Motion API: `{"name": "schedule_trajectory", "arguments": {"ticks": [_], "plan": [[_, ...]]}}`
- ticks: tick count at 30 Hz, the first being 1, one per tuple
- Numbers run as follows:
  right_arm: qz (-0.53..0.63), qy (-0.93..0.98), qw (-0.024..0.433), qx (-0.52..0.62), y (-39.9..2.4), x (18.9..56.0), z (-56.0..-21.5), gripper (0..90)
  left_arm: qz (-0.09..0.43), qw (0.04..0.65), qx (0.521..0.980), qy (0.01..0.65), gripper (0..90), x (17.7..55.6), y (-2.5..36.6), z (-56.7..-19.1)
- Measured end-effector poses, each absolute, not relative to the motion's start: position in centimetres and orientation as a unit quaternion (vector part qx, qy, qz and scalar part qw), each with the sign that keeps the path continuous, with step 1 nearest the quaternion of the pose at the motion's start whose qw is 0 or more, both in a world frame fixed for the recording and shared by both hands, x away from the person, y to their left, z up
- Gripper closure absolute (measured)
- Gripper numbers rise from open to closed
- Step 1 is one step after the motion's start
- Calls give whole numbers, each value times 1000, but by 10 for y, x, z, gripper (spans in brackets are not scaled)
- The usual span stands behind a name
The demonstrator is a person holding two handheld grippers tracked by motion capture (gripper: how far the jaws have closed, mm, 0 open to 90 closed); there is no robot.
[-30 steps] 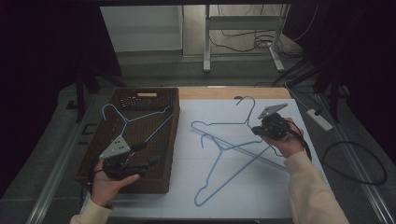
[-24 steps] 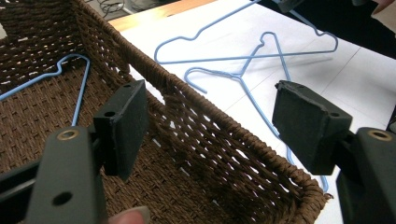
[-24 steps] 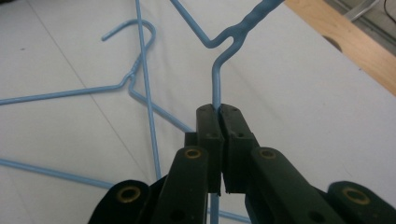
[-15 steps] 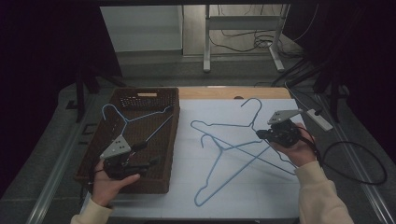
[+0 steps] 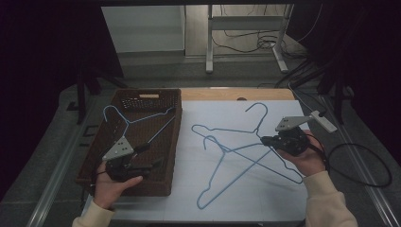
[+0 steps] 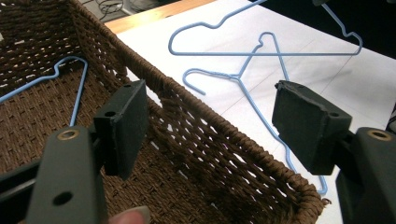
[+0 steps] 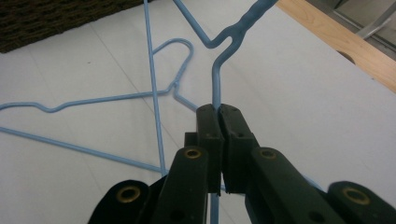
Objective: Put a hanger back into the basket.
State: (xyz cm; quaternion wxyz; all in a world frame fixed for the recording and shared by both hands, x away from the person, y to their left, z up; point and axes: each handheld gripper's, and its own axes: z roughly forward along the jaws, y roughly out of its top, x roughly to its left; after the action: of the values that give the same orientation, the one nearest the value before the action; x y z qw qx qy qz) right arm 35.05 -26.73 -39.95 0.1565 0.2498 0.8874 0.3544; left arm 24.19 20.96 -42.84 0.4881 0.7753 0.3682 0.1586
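A brown wicker basket (image 5: 172,142) at the left holds one blue wire hanger (image 5: 142,120). My left gripper (image 5: 153,155) hovers open over the basket's near right corner, and its pads (image 6: 123,126) straddle the woven rim (image 6: 210,116) without touching it. Two more blue hangers lie crossed on the white sheet (image 5: 246,203). My right gripper (image 5: 263,139) is shut on the wire of the farther hanger (image 7: 215,79), just below its twisted neck. The other hanger (image 5: 215,177) lies beneath it, its hook (image 7: 184,46) to the left of my jaws.
A white power strip (image 5: 324,120) and a looping black cable (image 5: 369,161) lie off the sheet's right edge. A bare wooden strip (image 5: 236,94) runs along the table's far side, with metal frame legs (image 5: 208,42) beyond.
My right gripper has shifted to the right, drawing the gripped hanger with it. The left gripper and the basket hanger have stayed put.
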Motion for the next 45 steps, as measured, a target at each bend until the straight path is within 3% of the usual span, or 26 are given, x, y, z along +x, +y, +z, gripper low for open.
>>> {"name": "schedule_trajectory", "arguments": {"ticks": [25,45], "plan": [[386,881,132,240,-266,323,-395,882,161,491,783,347,280,246,192,-418],[386,889,123,216,-259,312,-389,882,121,477,821,289,286,299,110,-396]]}}
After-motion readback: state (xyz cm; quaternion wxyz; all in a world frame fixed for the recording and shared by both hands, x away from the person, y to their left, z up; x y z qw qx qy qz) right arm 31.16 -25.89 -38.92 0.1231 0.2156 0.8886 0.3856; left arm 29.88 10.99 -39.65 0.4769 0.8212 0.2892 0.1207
